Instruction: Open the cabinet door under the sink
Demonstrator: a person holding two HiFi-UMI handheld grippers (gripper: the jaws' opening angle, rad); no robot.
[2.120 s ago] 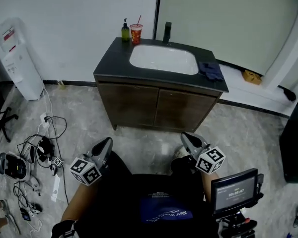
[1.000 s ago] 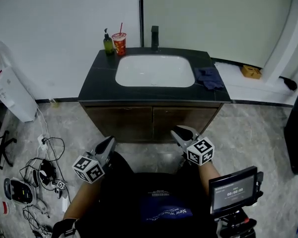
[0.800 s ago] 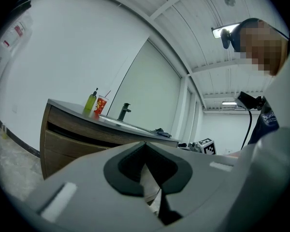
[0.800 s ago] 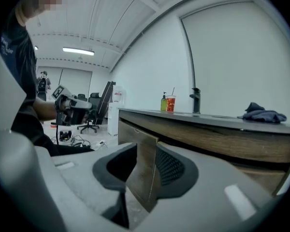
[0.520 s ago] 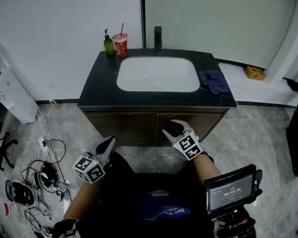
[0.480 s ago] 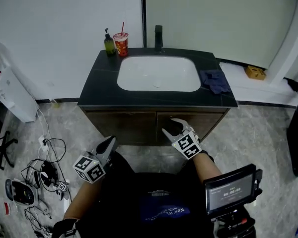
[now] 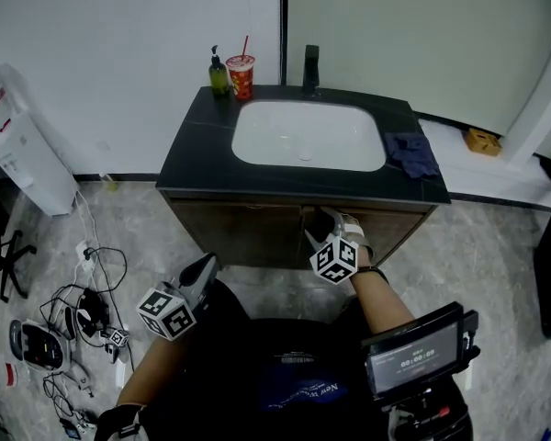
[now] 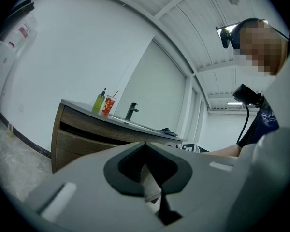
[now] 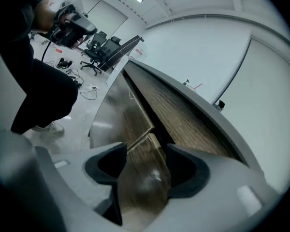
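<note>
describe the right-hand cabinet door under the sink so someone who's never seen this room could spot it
Find the dark-topped vanity with the white basin; two brown wooden doors fill its front. The one meant is the right door, past the centre seam. Unlike the left door below the soap bottle and red cup, it sits below the blue cloth.

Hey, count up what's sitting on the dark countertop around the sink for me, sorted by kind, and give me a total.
Soap bottle: 1
Cup with straw: 1
Faucet: 1
Blue cloth: 1
Total: 4
</note>
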